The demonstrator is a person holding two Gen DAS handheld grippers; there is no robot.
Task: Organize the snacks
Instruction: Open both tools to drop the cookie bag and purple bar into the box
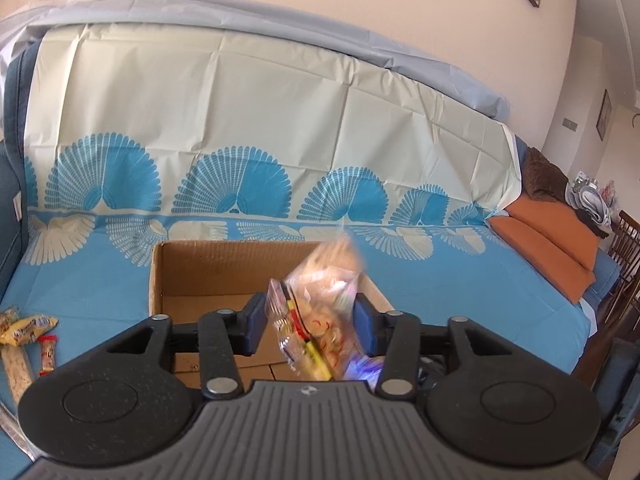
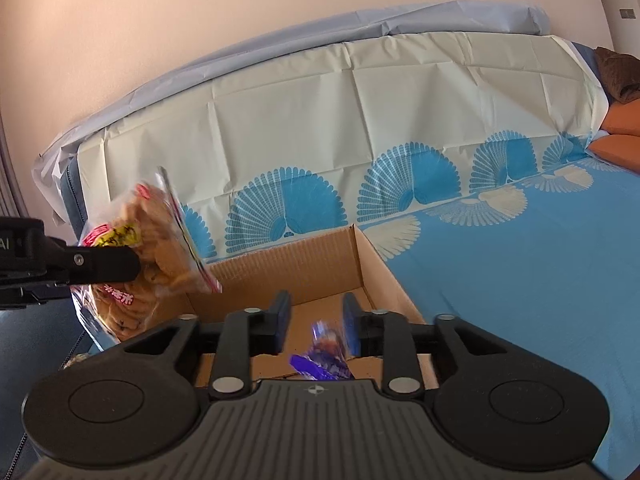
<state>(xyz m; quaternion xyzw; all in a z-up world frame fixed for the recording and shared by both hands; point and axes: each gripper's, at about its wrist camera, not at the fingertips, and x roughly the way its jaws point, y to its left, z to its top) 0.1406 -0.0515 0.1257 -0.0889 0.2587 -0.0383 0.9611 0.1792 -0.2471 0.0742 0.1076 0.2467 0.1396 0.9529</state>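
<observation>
Above cardboard box, blurred cracker bag, seemingly loose between left hand-held gripper pads.

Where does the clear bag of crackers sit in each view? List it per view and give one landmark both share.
Left wrist view: clear bag of crackers at centre, between the jaws of the left gripper.
Right wrist view: far left, partly behind that gripper's black finger.
Shared landmark: the cardboard box, open-topped, just beyond the bag in both.
</observation>
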